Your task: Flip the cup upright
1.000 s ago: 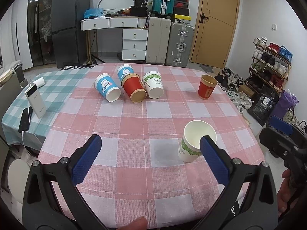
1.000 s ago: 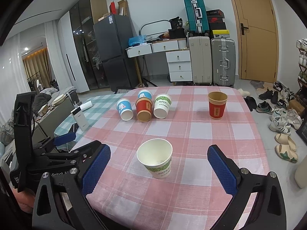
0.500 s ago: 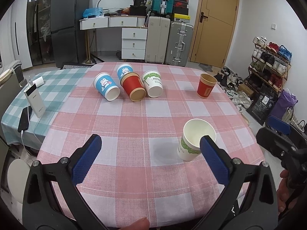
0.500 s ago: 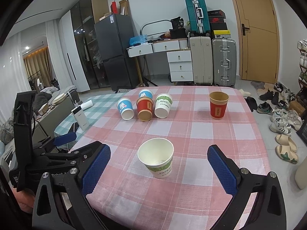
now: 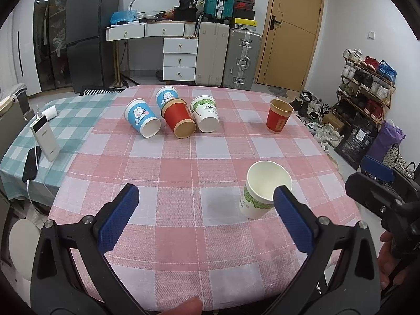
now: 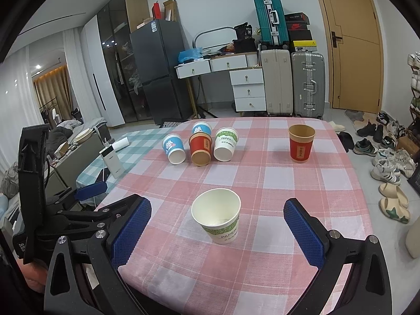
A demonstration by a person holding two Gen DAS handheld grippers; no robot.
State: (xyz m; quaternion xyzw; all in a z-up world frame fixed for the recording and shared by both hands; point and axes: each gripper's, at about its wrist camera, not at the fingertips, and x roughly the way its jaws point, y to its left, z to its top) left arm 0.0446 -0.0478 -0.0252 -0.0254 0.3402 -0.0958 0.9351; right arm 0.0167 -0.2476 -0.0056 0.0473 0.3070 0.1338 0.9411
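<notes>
A white paper cup (image 6: 216, 214) with a green band stands upright, mouth open, on the pink-checked tablecloth (image 6: 275, 183).

Even, soft indoor light fills the room; ceiling spots (image 6: 38, 66) glow at far left. Shadows stay faint. Both views are sharp, with heavy fisheye bending and black corners.

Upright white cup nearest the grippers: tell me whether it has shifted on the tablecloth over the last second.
No. The white cup sits on the same pale check of the tablecloth, with the same spacing to the red upright cup.
</notes>
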